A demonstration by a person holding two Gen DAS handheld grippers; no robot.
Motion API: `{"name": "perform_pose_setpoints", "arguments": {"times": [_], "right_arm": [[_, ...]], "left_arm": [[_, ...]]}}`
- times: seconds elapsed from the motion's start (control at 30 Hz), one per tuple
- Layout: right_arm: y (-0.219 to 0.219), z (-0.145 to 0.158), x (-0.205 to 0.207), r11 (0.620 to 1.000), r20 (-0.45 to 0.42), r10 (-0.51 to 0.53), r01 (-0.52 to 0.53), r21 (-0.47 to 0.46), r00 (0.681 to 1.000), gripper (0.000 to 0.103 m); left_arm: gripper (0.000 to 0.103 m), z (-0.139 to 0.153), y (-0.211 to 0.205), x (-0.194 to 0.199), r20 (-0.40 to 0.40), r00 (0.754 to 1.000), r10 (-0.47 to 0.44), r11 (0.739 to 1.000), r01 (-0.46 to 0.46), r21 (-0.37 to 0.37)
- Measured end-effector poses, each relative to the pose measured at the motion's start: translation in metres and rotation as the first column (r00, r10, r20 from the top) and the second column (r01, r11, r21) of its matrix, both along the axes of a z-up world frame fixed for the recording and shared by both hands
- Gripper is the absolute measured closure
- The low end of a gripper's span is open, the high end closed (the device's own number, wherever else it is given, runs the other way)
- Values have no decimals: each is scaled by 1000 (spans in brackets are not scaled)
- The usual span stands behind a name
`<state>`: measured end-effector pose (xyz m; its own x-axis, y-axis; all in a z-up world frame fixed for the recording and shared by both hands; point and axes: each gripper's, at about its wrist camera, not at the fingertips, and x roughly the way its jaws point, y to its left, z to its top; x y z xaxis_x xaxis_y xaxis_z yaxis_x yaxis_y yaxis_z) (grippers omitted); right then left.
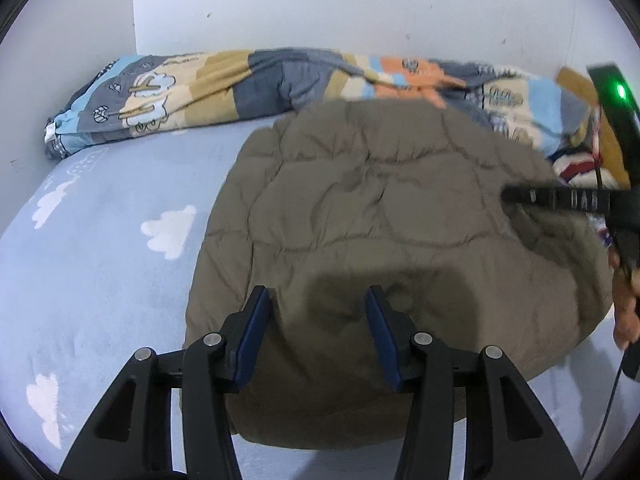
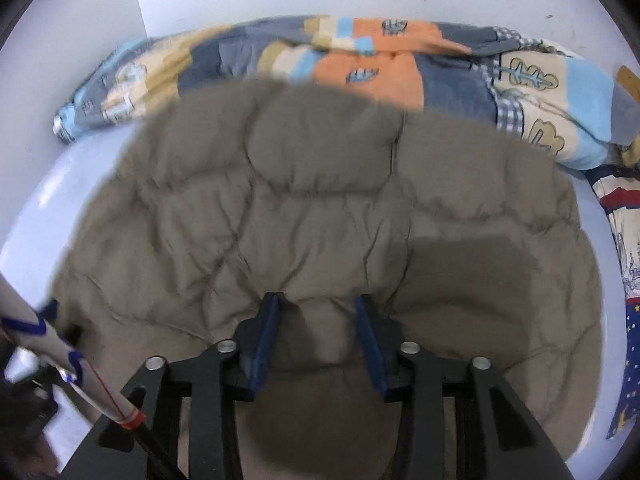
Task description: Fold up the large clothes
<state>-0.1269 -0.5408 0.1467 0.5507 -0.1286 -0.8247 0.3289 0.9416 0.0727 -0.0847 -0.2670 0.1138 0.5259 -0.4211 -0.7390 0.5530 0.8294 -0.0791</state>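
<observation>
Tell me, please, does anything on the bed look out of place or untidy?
Nothing looks damaged or spilled. The brown quilted garment lies in a puffy, rumpled heap on the blue cloud sheet, and the patchwork duvet is bunched against the wall.

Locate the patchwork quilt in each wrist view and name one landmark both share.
Left wrist view: the patchwork quilt lies bunched across the upper middle, against the wall.
Right wrist view: the patchwork quilt runs across the top, beyond the jacket.
Shared landmark: the brown quilted jacket just below it.
</observation>
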Motion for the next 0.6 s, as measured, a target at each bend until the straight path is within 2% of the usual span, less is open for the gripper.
{"name": "perform_pose_setpoints", "arguments": {"times": [0.07,0.13,0.27,0.37,0.43,0.5,0.6], "right_arm": [[-2,20,10,1000,55,-17,18,-23,998,62],[-4,24,29,1000,74,-13,13,4,997,62],[-8,8,70,999,41,-21,19,39,999,62],[-10,-16,95,997,-42,-33,36,64,999,61],[-11,-32,101,997,-90,-30,36,63,996,61],[-12,-36,104,996,-98,-28,36,77,995,61],[-18,-17,88,990,-20,-26,29,138,999,61]], "left_arm": [[54,6,0,-2,6,1000,-5,999,5,-38],[54,6,-4,-4,5,1000,-17,999,17,-28],[54,-4,-11,-3,-5,1000,-31,999,31,15],[53,-10,-11,2,-28,999,-30,999,30,16],[51,-12,-11,4,-30,999,-33,999,34,24],[51,-13,-11,5,-32,999,-33,999,34,24],[50,-9,-8,5,-27,999,-25,1000,26,13]]}}
